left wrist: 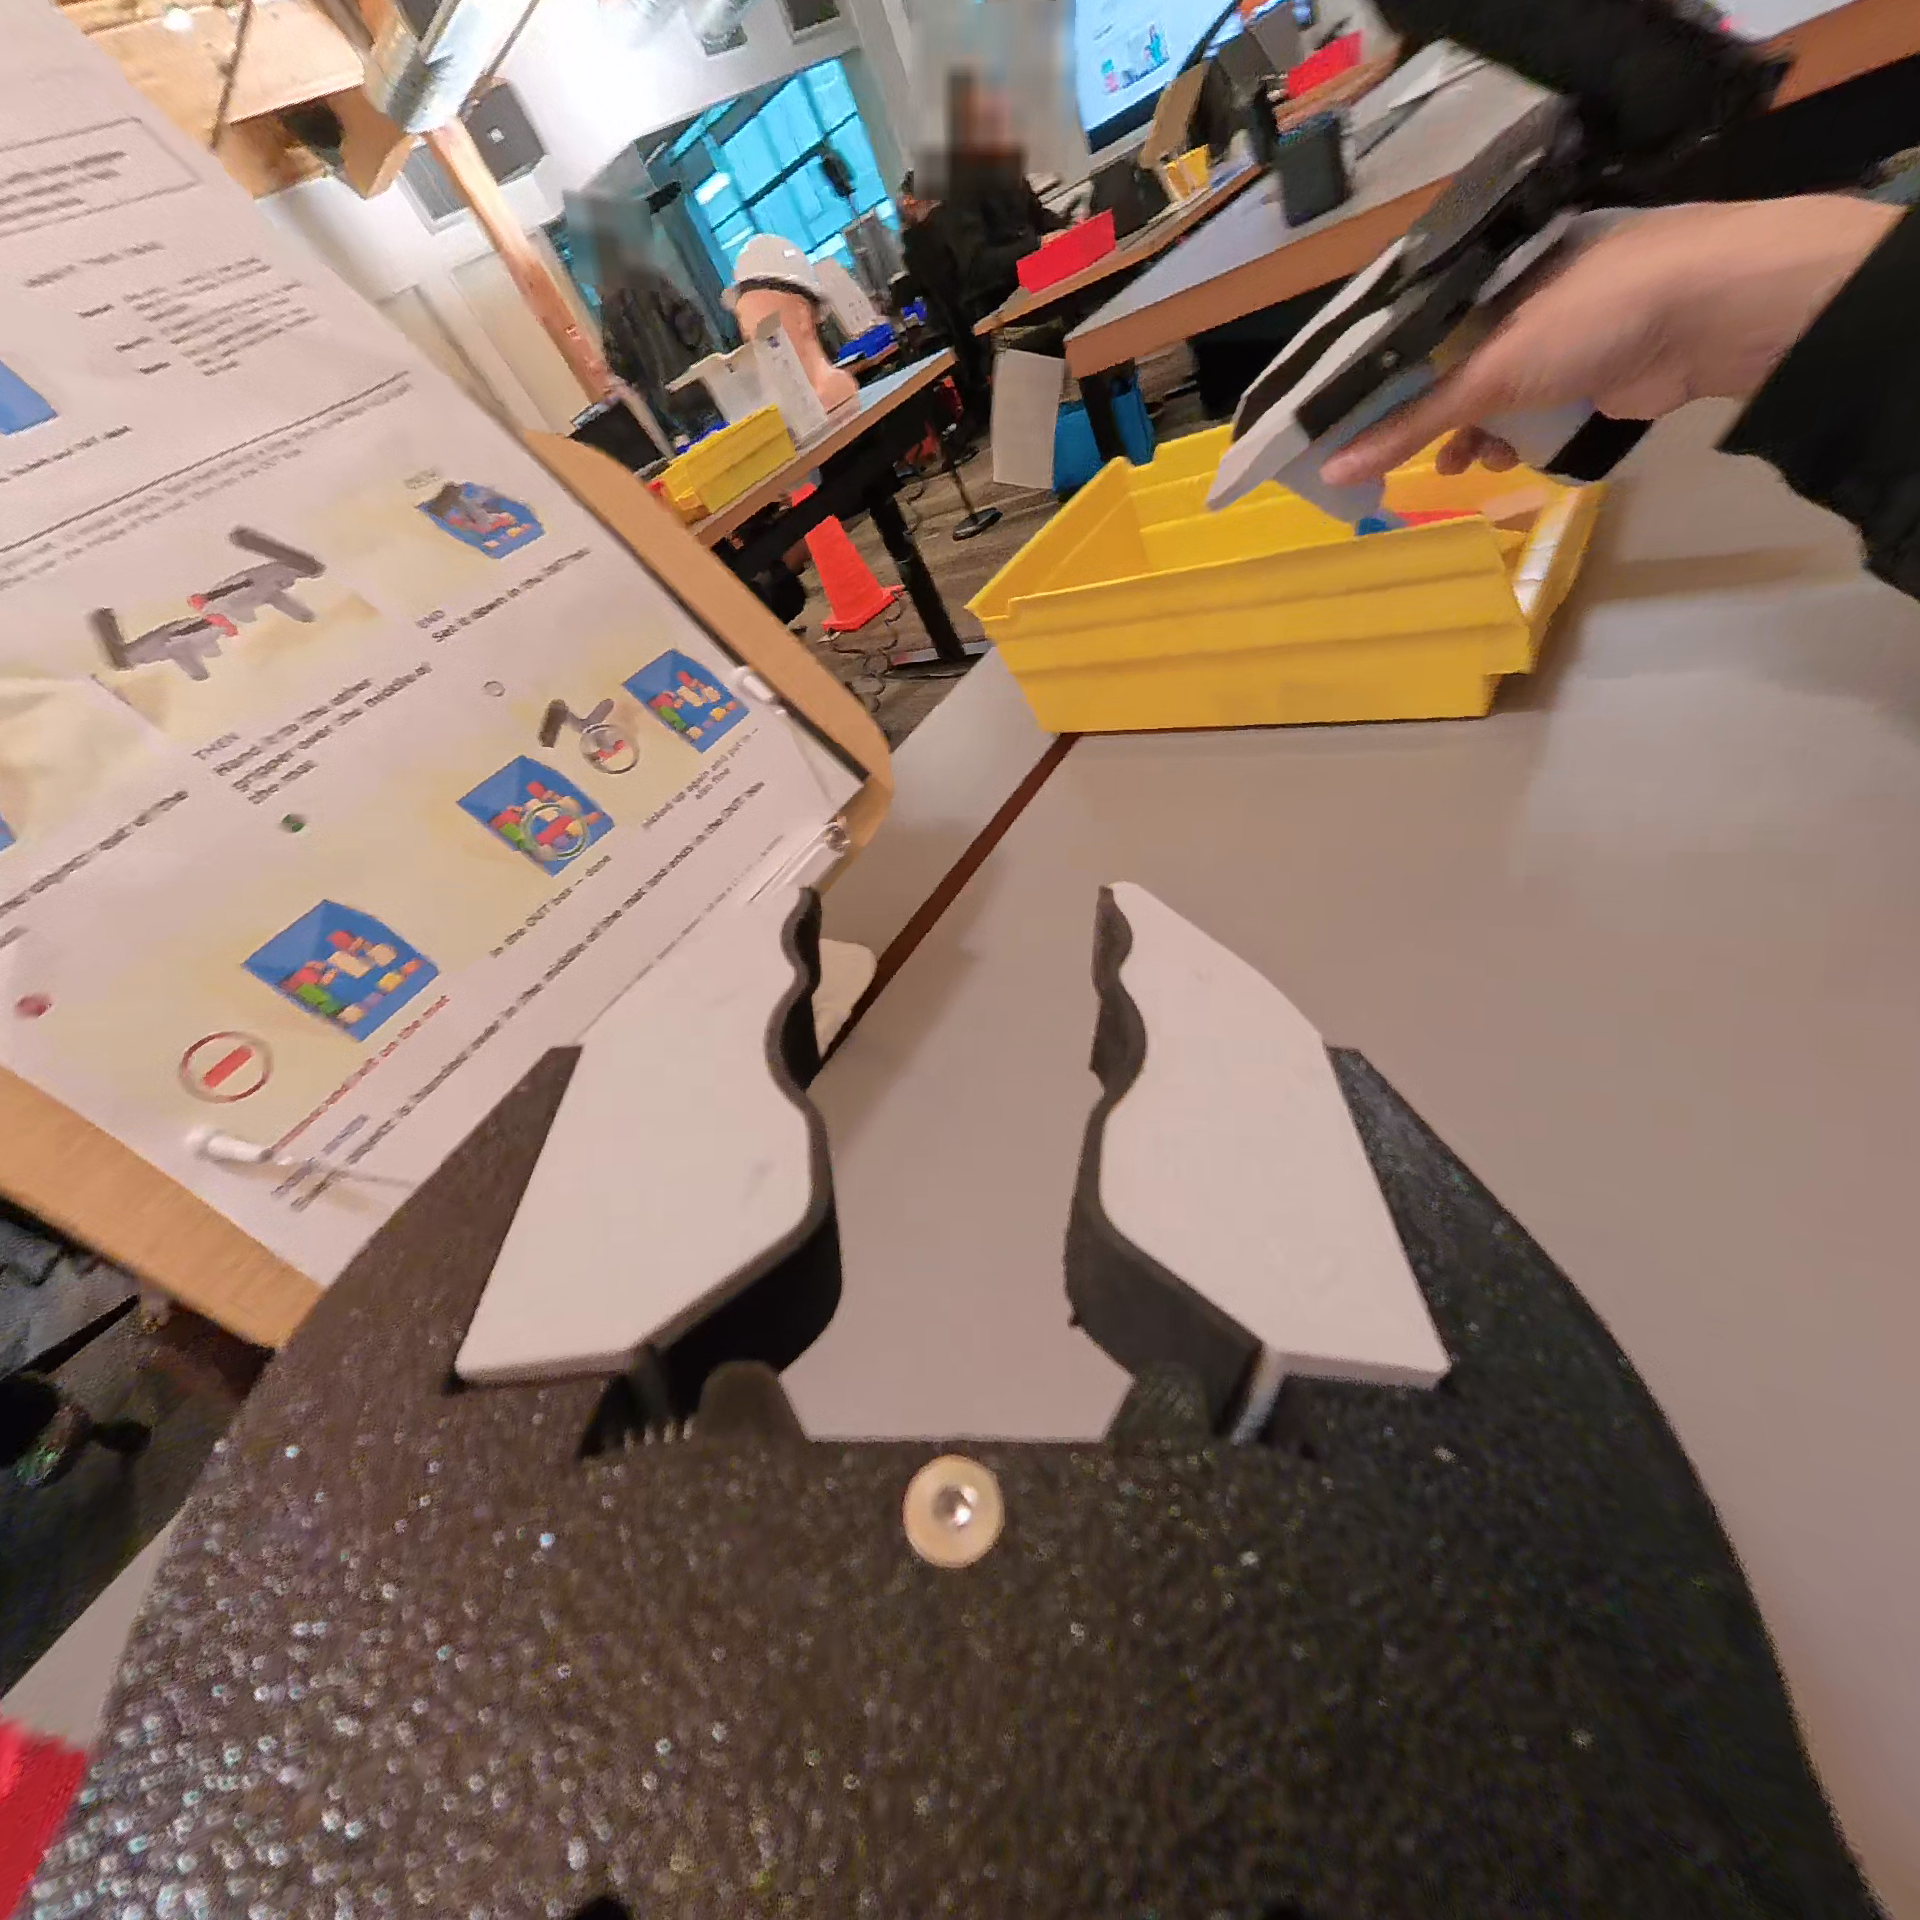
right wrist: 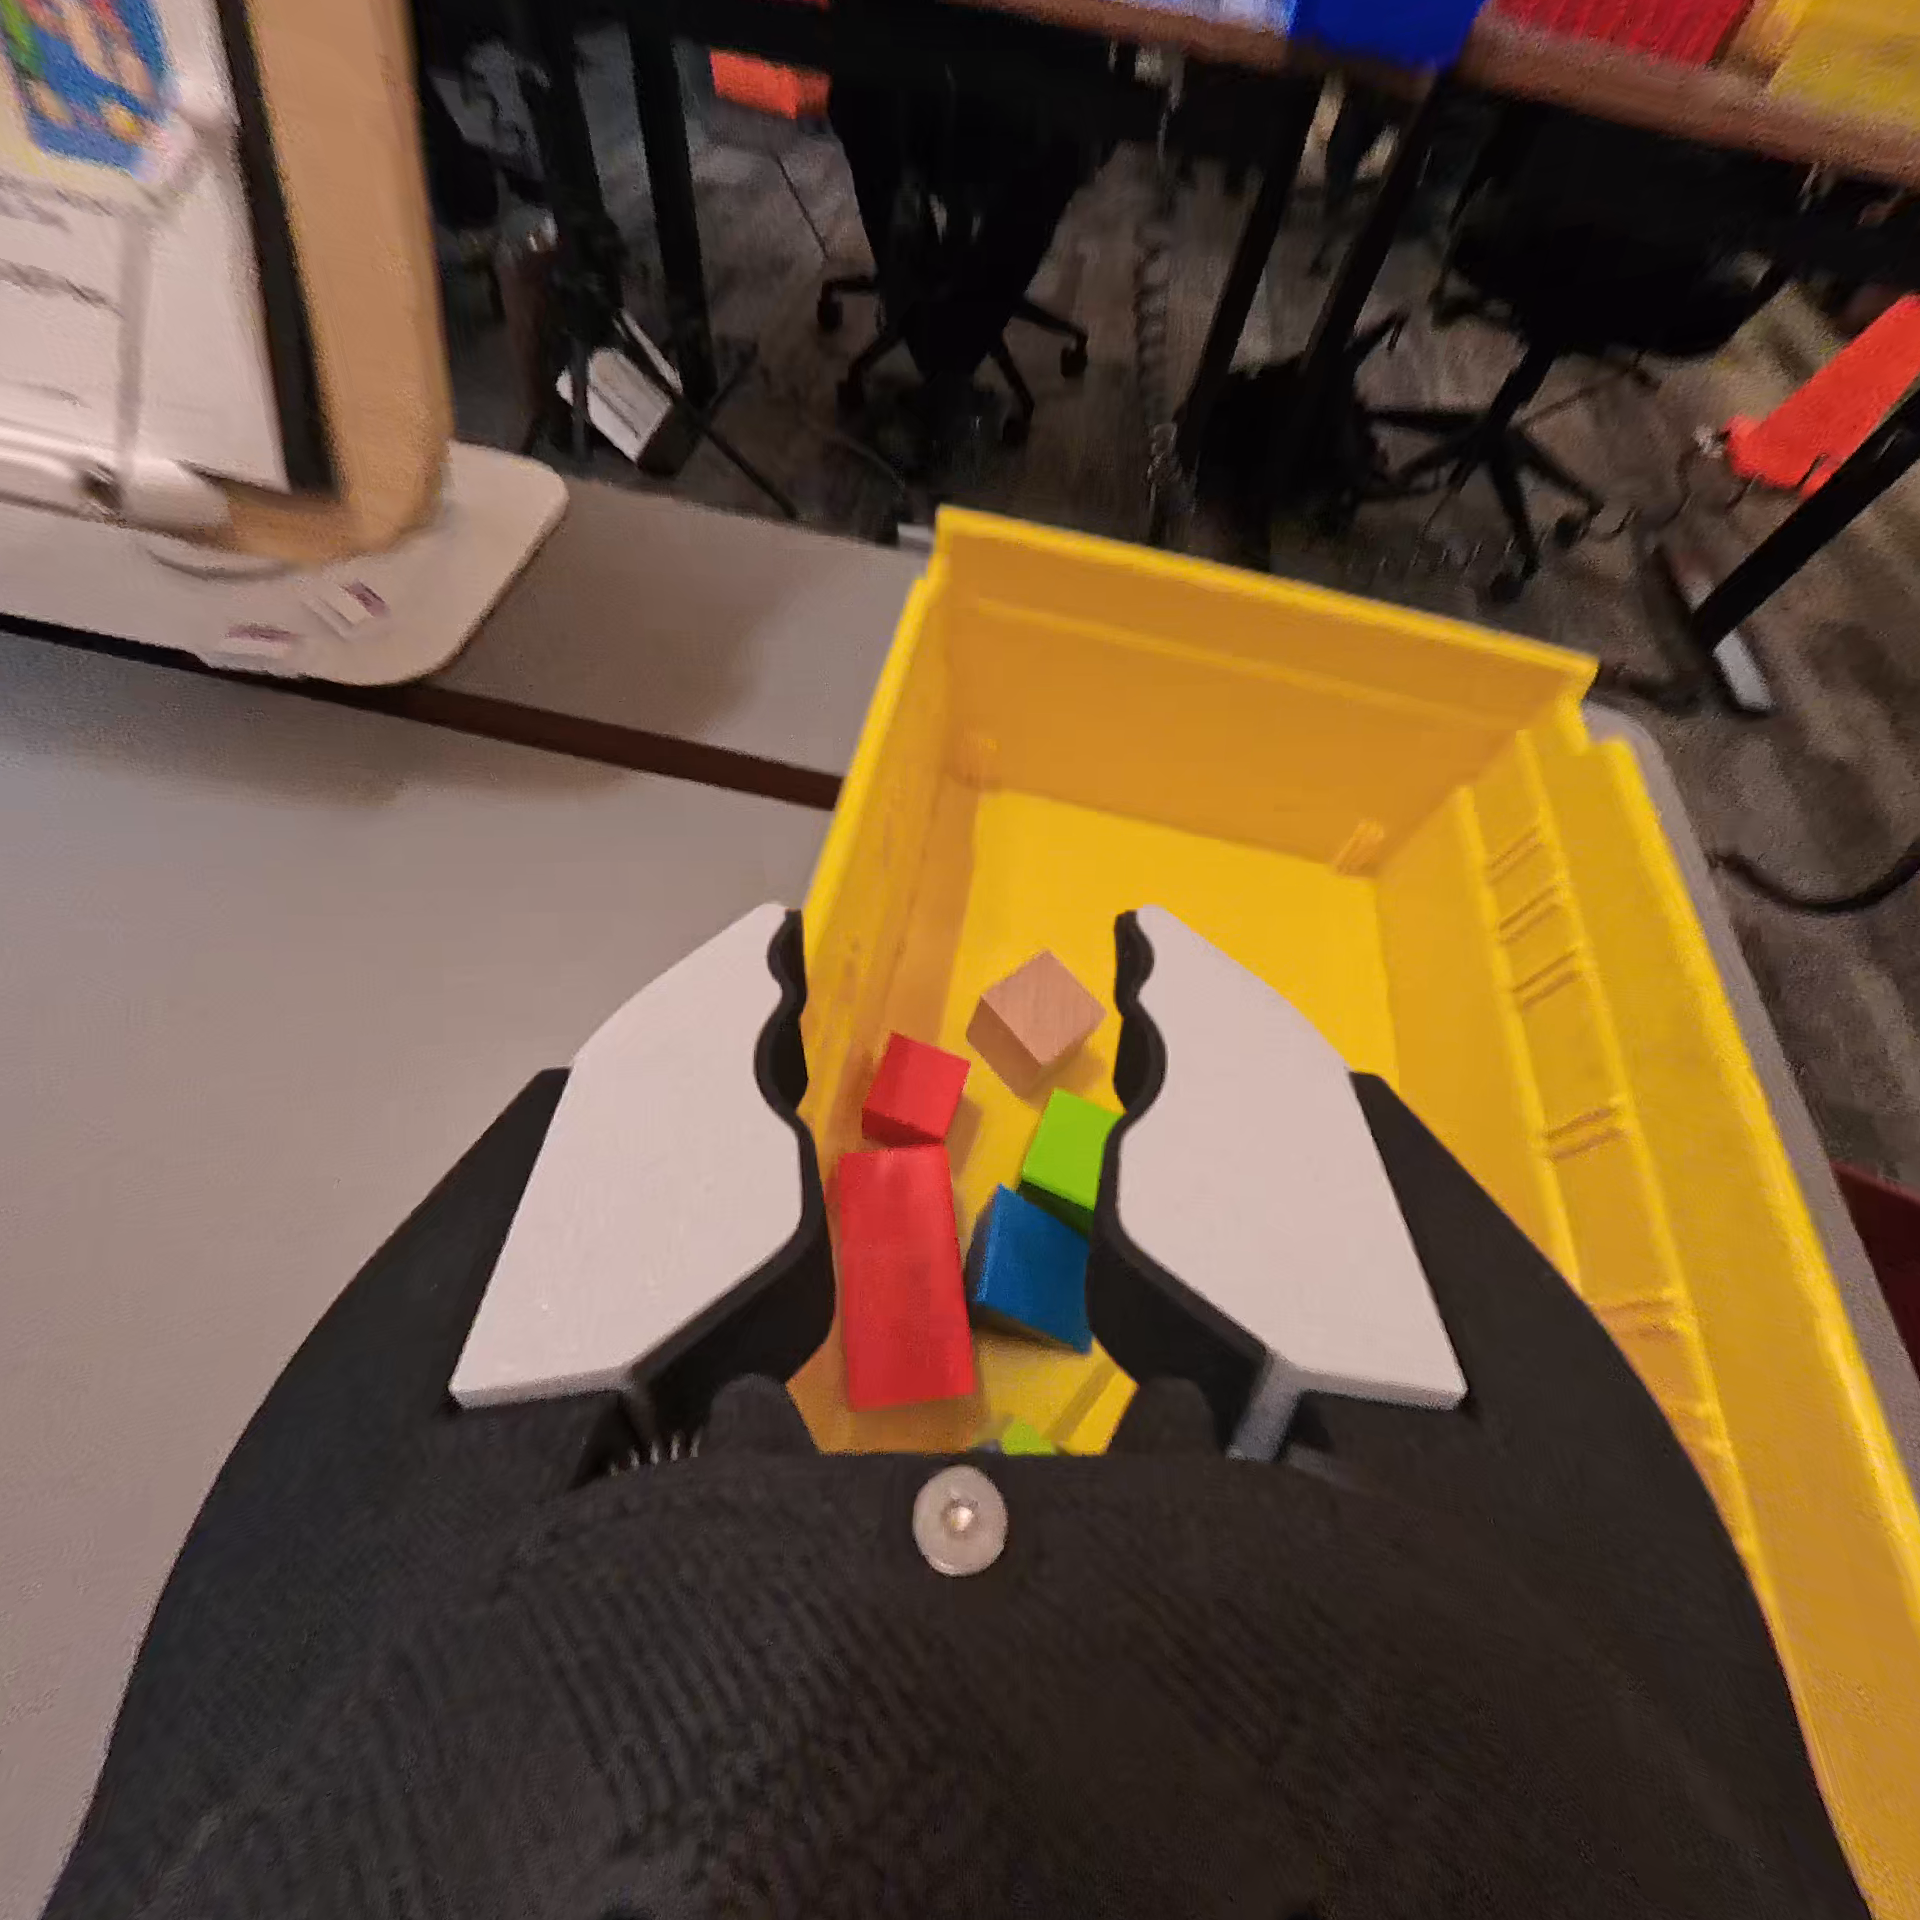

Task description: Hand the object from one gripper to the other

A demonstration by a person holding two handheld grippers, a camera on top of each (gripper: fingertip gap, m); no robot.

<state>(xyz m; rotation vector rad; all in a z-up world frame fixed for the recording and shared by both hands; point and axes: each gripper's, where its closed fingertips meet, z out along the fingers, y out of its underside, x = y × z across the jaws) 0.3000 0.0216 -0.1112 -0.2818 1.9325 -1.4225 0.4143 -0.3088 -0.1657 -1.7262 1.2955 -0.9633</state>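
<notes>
**Both grippers empty, blocks in bin**

Grey table [left wrist: 1351, 935] bare under the left gripper [left wrist: 956, 935]: jaws wide apart, nothing between, likely parked clear. Yellow bin [right wrist: 1195, 665] at the table's far edge collects blocks. Right gripper [right wrist: 961, 961] hangs over it, jaws spread, gripping nothing; the wooden cube [right wrist: 1034, 1008], red, green and blue blocks lie loose below.

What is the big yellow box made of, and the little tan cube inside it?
The yellow box looks like smooth moulded plastic: even colour, ribbed walls. The tan cube looks like bare wood, matte with a pale unpainted surface, unlike the painted-looking coloured blocks beside it.
</notes>
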